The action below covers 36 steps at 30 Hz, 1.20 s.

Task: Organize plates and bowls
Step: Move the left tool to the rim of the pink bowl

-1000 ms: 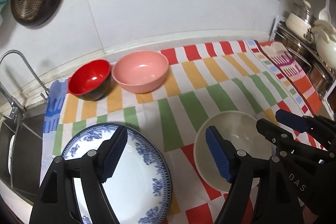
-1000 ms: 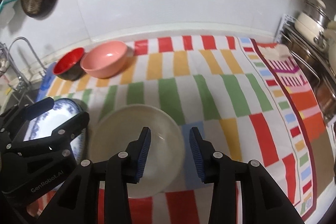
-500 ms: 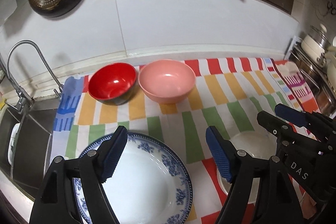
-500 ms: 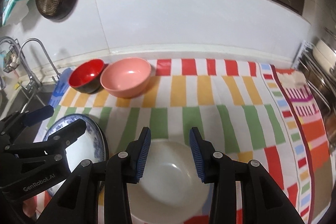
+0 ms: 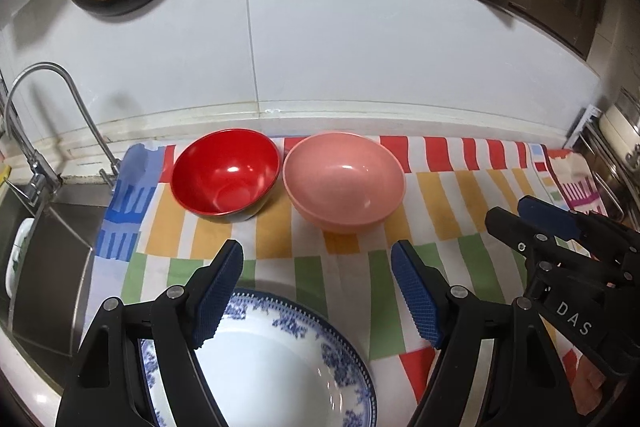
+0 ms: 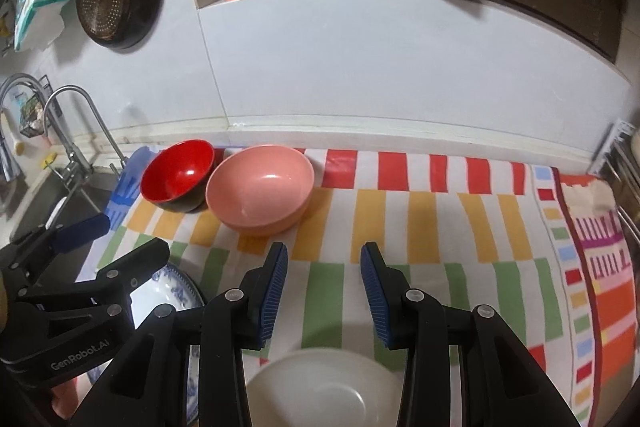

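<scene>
A kitchen worktop covered by a striped cloth [image 6: 420,219], seen from two handheld tongs. The left tongs [image 5: 316,287] hang open and empty above a blue-patterned plate [image 5: 280,367] at the near left of the cloth. The right tongs [image 6: 324,287] are also open and empty, above a plain white bowl [image 6: 324,387] at the near edge, just right of the plate.

At the back of the cloth, near the wall, a red bowl [image 5: 226,175] and a pink bowl [image 5: 344,181] stand upright side by side, almost touching. All four dishes look empty. A sink [image 5: 48,267] with a tap [image 5: 52,107] lies to the left.

The plate and white bowl look glazed, so probably stiff, slippery, fairly heavy and breakable; each is best pinched at the rim, one finger inside and one outside. The red and pink bowls look like light plastic, less fragile, and could nest; again the rim is the place to grip.
</scene>
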Motion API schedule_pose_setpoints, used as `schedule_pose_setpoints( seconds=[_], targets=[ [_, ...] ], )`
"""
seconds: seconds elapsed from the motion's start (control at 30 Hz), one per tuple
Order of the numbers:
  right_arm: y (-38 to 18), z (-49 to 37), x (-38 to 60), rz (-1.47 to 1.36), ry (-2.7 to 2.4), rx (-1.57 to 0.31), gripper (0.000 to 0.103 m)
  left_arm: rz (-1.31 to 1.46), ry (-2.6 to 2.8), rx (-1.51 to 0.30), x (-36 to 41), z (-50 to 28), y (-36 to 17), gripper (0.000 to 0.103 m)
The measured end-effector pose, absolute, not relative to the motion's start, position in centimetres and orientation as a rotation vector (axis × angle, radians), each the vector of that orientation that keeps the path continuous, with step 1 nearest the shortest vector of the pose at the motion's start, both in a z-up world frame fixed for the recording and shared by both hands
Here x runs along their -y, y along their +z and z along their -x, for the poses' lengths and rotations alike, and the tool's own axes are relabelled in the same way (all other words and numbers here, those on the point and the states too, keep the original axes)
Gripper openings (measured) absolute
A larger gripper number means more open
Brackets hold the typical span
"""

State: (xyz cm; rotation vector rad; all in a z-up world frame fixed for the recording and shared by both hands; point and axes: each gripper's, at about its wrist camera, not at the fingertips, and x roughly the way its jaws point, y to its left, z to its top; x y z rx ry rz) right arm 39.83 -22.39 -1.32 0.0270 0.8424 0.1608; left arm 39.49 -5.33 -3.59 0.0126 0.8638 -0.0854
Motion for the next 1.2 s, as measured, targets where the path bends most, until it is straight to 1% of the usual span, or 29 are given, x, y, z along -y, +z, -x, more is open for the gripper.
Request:
schedule_pose_setpoints(
  seconds=[0.53, 0.73, 0.9, 1.17, 1.2],
  targets=[
    [-3.5, -47.9, 20.8, 0.076, 0.273, -0.884, 0.039, 0.042, -0.014, -0.934, 5.4, -46.5, -7.3, 0.065],
    [-5.3, -51.1, 20.2, 0.095, 0.287, -0.910, 0.039, 0.039, 0.005, -0.963, 5.7, -48.6, -8.6, 0.063],
    [-6.9, -53.1, 19.8, 0.080, 0.315, -0.946, 0.039, 0.016, 0.005, -0.981, 6.5, -49.7, -9.5, 0.056],
    [-9.1, -54.9, 19.8, 0.055, 0.325, -0.995, 0.038, 0.008, 0.018, -0.994, 7.1, -50.6, -10.2, 0.052],
    [-9.2, -55.0, 19.7, 0.056, 0.325, -0.997, 0.038, 0.005, 0.022, -0.993, 7.1, -50.7, -10.3, 0.050]
  ],
)
